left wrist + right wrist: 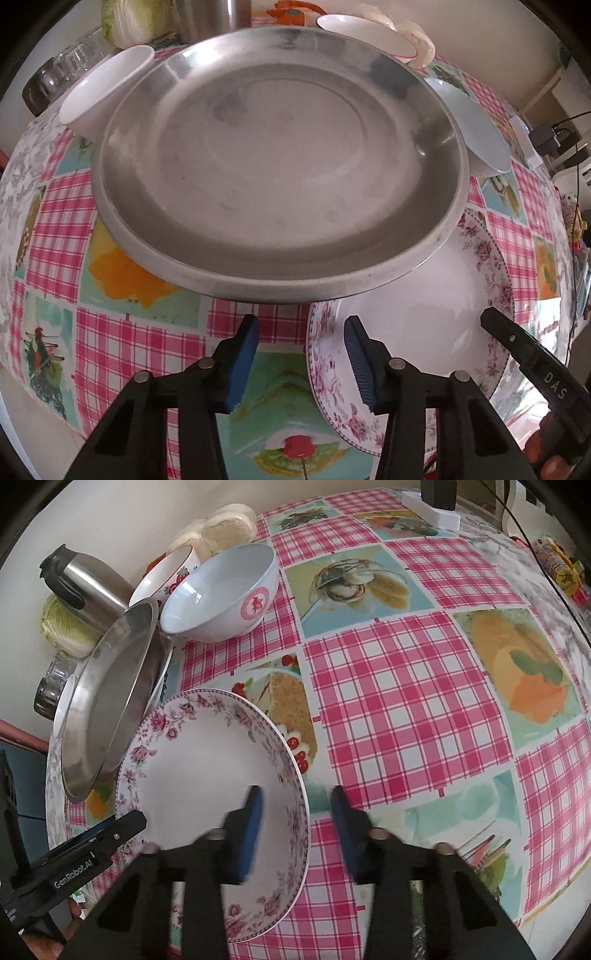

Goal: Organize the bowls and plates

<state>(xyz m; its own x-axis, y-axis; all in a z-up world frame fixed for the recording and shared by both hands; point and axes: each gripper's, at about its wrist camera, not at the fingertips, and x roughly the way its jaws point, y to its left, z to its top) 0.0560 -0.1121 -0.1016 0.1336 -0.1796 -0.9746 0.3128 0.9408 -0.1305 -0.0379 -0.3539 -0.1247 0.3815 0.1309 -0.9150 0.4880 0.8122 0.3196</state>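
A floral-rimmed white plate point(424, 325) point(207, 775) lies on the checked tablecloth. My left gripper point(301, 319) points down over the plate's left rim, which sits between its blue pads with a gap on each side. My right gripper point(295, 790) straddles the opposite rim the same way, its pads apart from it and blurred. A steel plate point(280, 158) point(107, 701) lies behind the floral plate and overlaps its far edge. Around the steel plate stand white bowls: one plain point(107, 92), one with a red emblem point(221, 590), one with strawberries point(166, 572).
A steel kettle point(92, 583), a cabbage point(62, 627) and a glass jar point(51, 686) stand along the wall behind the steel plate. A white power strip point(432, 509) lies at the table's far corner. Bare tablecloth point(406, 701) stretches to the right of the floral plate.
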